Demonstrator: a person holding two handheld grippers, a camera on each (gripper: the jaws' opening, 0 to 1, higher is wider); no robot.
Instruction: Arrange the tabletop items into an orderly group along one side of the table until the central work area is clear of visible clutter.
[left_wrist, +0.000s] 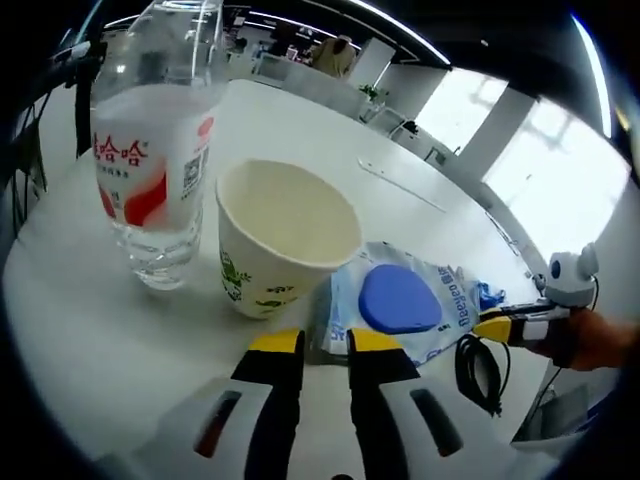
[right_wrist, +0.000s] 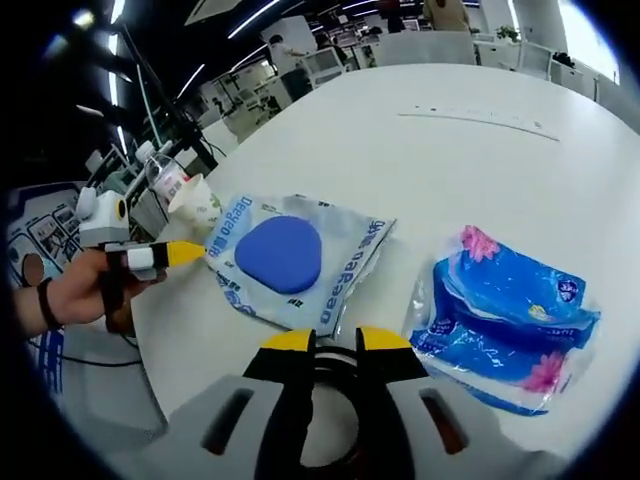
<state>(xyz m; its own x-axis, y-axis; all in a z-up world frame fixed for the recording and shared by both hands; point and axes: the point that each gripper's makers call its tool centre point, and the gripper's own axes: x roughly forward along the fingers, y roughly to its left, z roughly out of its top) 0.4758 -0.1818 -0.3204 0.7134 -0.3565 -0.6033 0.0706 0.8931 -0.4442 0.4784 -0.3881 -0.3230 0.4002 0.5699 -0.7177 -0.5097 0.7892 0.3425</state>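
Two claws frame a wipes pack (right_wrist: 285, 258) lying flat on the white surface (right_wrist: 480, 170). Left claw (left_wrist: 325, 345), jaws slightly apart, sits at its edge, nearer; right claw (right_wrist: 327, 343) likewise parted, holding nothing.

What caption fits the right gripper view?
Right gripper hovers over a black cable, between a wipes pack and a blue packet.

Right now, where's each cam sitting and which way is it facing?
Left gripper view: rides the left hand-held gripper, low over the white table, facing a water bottle, paper cup and blue-disc packet.
Right gripper view: rides the right hand-held gripper, facing back across the packet; tissue pack at right, a person's hand at left.
Shared: packet, cup, bottle, each other's gripper.
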